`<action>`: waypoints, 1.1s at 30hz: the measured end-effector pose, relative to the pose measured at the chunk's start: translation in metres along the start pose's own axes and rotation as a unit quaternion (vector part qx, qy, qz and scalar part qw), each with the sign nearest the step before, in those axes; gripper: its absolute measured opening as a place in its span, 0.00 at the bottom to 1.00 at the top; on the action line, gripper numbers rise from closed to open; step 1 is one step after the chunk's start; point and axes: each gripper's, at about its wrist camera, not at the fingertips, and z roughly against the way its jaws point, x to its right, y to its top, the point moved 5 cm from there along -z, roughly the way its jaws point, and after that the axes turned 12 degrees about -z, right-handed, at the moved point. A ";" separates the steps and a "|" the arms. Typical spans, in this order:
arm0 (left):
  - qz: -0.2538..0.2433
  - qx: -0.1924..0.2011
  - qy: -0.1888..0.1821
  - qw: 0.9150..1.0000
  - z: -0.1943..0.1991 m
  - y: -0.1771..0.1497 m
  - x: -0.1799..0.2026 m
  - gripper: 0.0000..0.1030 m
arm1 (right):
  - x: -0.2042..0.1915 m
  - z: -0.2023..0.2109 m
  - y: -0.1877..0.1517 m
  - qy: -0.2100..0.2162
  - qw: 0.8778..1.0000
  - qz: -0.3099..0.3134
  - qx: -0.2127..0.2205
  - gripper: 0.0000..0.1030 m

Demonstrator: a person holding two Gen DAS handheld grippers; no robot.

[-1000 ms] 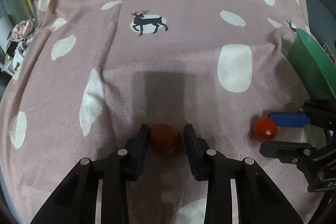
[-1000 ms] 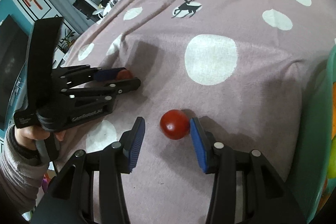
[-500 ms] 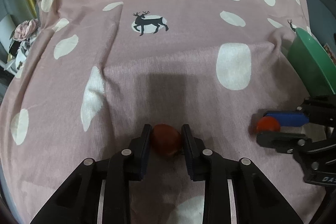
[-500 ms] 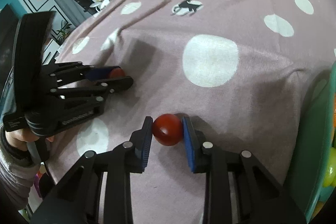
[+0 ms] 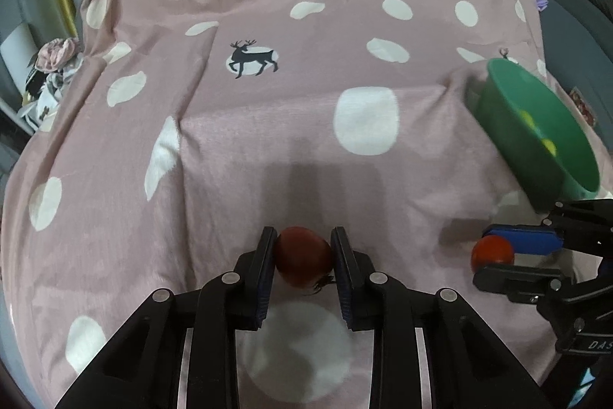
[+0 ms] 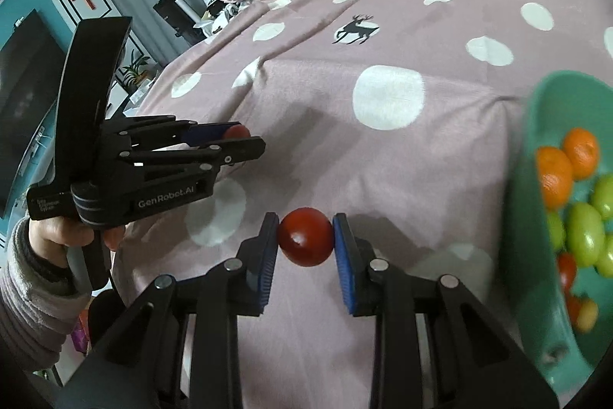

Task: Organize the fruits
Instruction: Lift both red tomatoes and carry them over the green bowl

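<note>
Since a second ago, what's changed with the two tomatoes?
Both jaws closed: the left gripper now clamps the darker tomato, the right gripper the bright tomato. Both have begun lifting. The green bowl and its fruit stayed put.

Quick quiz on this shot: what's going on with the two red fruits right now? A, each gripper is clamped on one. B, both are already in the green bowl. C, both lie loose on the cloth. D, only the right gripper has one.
A: the left gripper pinches a dark red fruit between its pads, and the right gripper pinches a brighter red fruit, both outside the green bowl.
</note>
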 end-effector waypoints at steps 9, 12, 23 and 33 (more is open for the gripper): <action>-0.008 0.019 -0.006 1.000 0.025 -0.002 0.028 0.29 | 0.005 0.033 -0.016 0.005 1.000 -0.013 0.026 0.28; -0.013 0.024 -0.006 1.000 0.032 -0.001 0.037 0.29 | 0.005 0.041 -0.019 0.007 0.999 -0.016 0.033 0.28; -0.029 0.040 -0.007 0.999 0.053 0.005 0.063 0.29 | 0.005 0.070 -0.024 0.012 0.998 -0.017 0.066 0.28; -0.046 0.051 -0.008 0.998 0.064 0.014 0.085 0.29 | 0.014 0.094 -0.029 0.013 0.995 -0.028 0.097 0.28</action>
